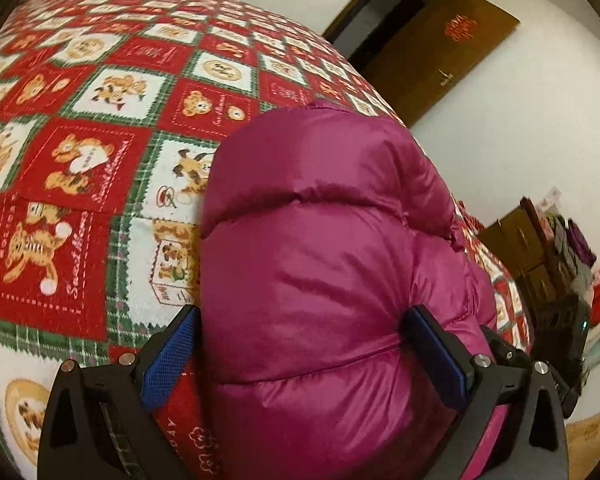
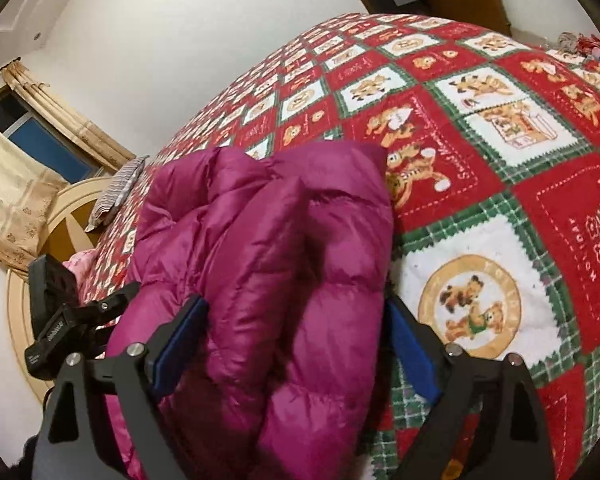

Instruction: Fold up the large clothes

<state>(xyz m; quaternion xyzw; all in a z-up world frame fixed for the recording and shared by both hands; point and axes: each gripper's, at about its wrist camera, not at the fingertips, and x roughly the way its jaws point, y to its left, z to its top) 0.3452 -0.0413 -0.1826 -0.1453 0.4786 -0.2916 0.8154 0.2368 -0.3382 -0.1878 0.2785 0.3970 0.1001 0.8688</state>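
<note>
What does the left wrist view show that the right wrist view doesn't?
Left wrist only: a brown door with a red emblem, and cluttered shelves. Right wrist only: a curtained window, a cream headboard, a striped cloth, and the left gripper. Both: the magenta puffer jacket between wide jaws on the teddy-bear bedspread.

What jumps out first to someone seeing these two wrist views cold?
The shiny magenta puffer jacket, bunched up on the bed, fills the middle of both views and bulges between each gripper's blue pads. Under it lies a loud red, white and green bedspread printed with teddy bears. The left gripper and right gripper both stand wide around the padding.
</note>
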